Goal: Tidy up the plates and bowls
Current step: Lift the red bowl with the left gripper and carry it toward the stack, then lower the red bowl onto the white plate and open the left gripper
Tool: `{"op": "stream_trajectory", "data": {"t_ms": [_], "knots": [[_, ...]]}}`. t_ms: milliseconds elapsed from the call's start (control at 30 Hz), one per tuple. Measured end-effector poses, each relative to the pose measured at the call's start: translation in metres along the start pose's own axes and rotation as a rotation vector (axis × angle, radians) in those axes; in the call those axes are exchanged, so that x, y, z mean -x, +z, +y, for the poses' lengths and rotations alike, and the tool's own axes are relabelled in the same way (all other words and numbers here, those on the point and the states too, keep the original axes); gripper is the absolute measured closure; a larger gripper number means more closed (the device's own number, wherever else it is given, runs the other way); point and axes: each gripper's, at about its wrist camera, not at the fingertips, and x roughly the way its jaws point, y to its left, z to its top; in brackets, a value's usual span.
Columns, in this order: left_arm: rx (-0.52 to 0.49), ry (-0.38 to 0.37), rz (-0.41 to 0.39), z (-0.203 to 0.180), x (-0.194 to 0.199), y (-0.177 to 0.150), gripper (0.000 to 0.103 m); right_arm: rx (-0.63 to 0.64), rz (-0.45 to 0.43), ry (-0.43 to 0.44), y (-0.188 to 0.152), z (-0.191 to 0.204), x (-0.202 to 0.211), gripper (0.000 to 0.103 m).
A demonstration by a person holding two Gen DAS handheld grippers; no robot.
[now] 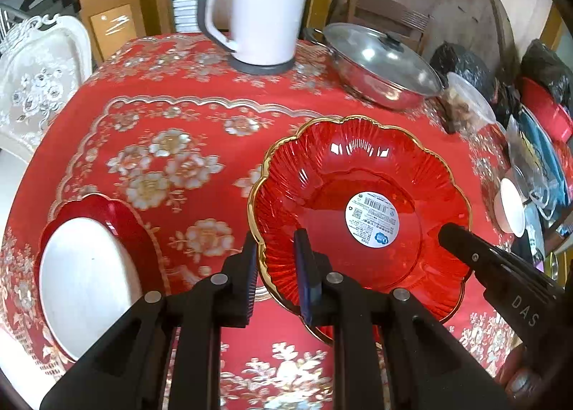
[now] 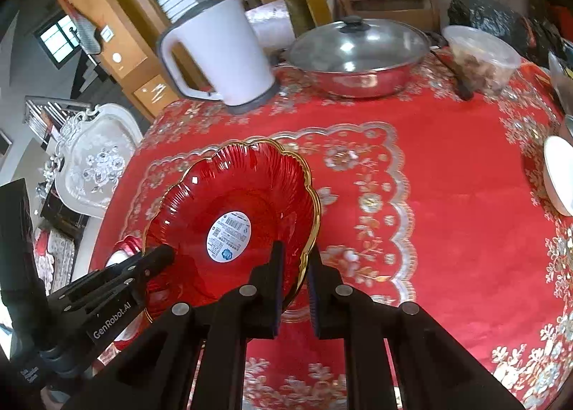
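The red bowl (image 1: 358, 209), translucent with a scalloped gold rim and a round label (image 1: 372, 220) in its base, sits tilted above the red floral counter (image 1: 161, 159), held from both sides. The left gripper (image 1: 275, 266) has its fingers narrowed onto the near-left rim, one inside and one outside; the right gripper (image 2: 295, 277) pinches the opposite rim the same way. It looks like thin, glossy plastic: probably light, stiff and slippery, so the rim is the sensible hold, gripped squarely. To the left lies a white plate (image 1: 86, 284) on a red dish (image 1: 118, 220). A kettle (image 1: 258, 5) and lidded pan (image 1: 379, 66) stand well behind.
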Motion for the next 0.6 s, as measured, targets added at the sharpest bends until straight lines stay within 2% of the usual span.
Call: {"op": "stream_trajectory", "data": {"t_ms": [600], "knots": [[0.081, 0.045, -0.058, 0.114, 0.037, -0.006, 0.085, 0.105, -0.013, 0.059, -0.011, 0.119, -0.013, 0.091]]}}
